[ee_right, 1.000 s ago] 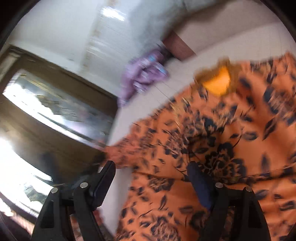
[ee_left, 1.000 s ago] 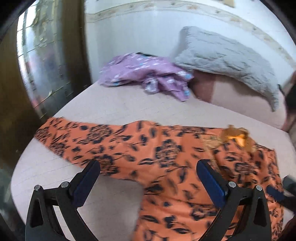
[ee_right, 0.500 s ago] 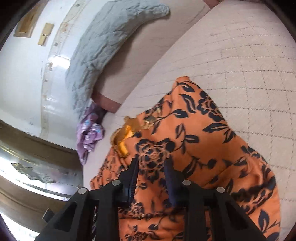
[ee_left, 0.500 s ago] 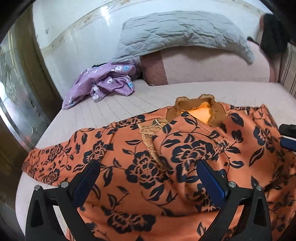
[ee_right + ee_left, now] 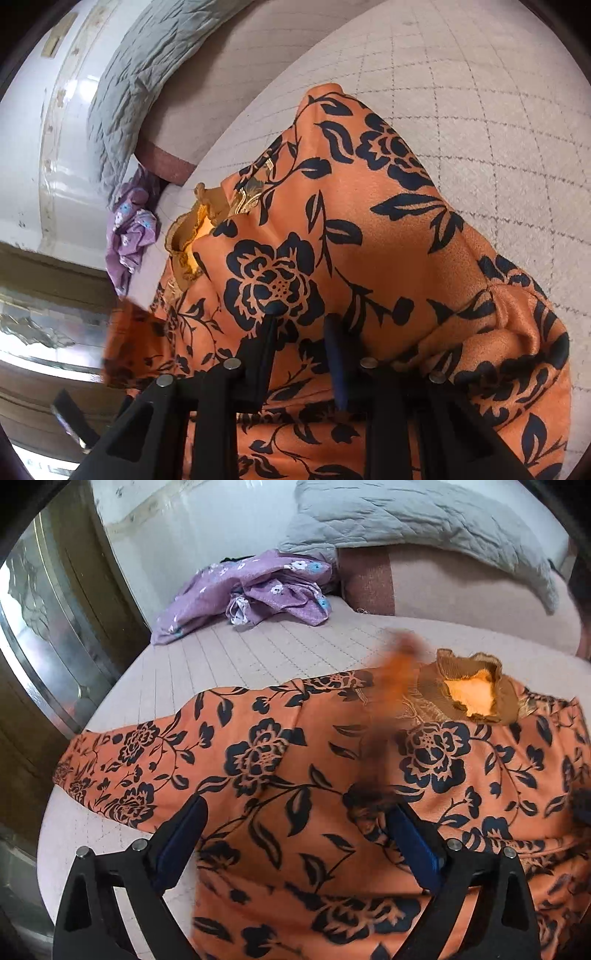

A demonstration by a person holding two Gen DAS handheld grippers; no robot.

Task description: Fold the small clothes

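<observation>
1. An orange top (image 5: 280,760) with a black flower print is spread across the quilted bed (image 5: 236,653), its brown frilled collar (image 5: 476,690) turned toward the headboard end.
2. The left gripper (image 5: 295,834) is held low over the top, aimed along the bed toward the collar; its blue-padded fingers (image 5: 181,834) are spread wide, with the cloth lying between and beneath them and nothing pinched.
3. A blurred strip of the same orange cloth (image 5: 388,709) is seen raised just beside the collar, above the left gripper's right finger.
4. One sleeve (image 5: 110,771) is laid out flat to the side of the collar, reaching the bed's edge.
5. The right gripper (image 5: 303,332) is tilted steeply, rolled relative to the bed, and pointed at a large flower below the collar (image 5: 188,236); its fingers (image 5: 338,354) are drawn close together, but whether cloth is caught between them cannot be told.
6. A fold of the top (image 5: 369,206) is bunched up around the right gripper.
7. A purple garment (image 5: 251,587) lies crumpled beyond the collar, against a grey pillow (image 5: 424,517).
</observation>
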